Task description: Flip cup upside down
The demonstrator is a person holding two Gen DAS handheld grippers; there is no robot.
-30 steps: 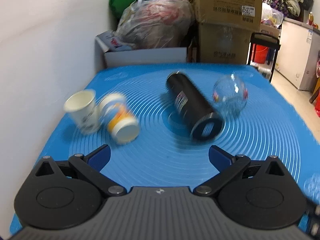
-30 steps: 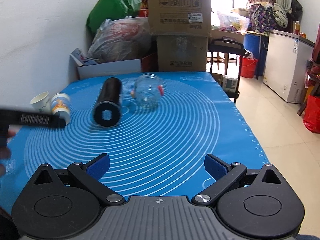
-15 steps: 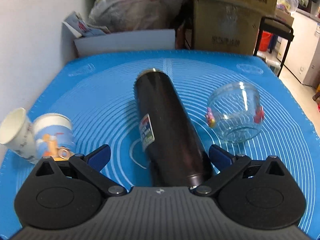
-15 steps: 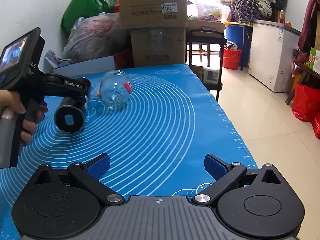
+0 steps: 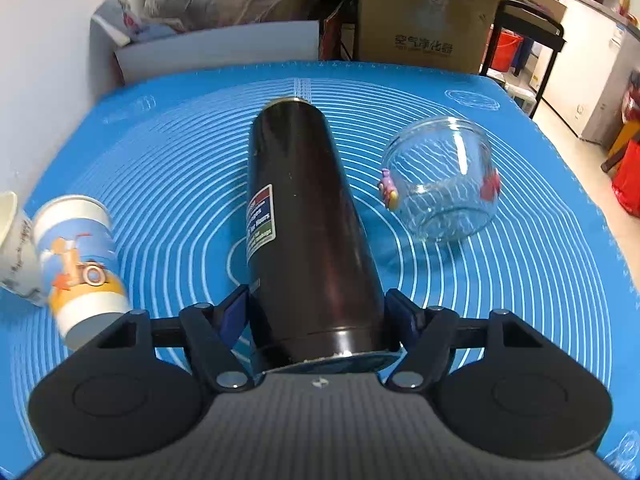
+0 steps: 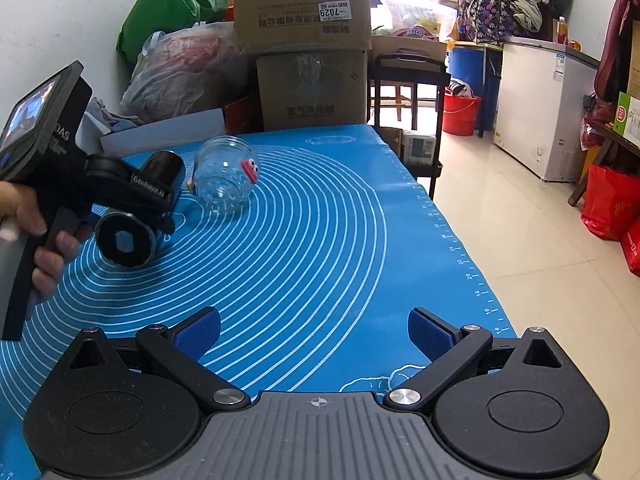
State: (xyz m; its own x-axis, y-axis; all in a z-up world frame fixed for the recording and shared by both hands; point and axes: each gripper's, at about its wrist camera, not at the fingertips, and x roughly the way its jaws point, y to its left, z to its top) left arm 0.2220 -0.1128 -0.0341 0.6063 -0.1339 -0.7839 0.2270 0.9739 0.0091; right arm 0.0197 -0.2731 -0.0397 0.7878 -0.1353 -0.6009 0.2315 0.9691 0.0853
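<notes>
A tall black thermos cup (image 5: 300,220) lies on its side on the blue mat (image 5: 520,280), its wide end toward the left wrist camera. My left gripper (image 5: 316,316) is shut on that near end, blue pads pressed on both sides. In the right wrist view the cup (image 6: 128,236) shows its round dark end, with the left gripper (image 6: 132,196) clamped over it. My right gripper (image 6: 314,334) is open and empty above the mat's near right part.
A glass jar (image 5: 440,184) lies on its side right of the thermos. Two paper cups (image 5: 80,264) lie at the mat's left edge by the wall. Boxes (image 6: 304,40) and bags stand behind the table. The table's right edge (image 6: 452,240) drops to the floor.
My left gripper moved forward onto the thermos and closed its jaws on the near end. The right gripper stayed open and shifted slightly.
</notes>
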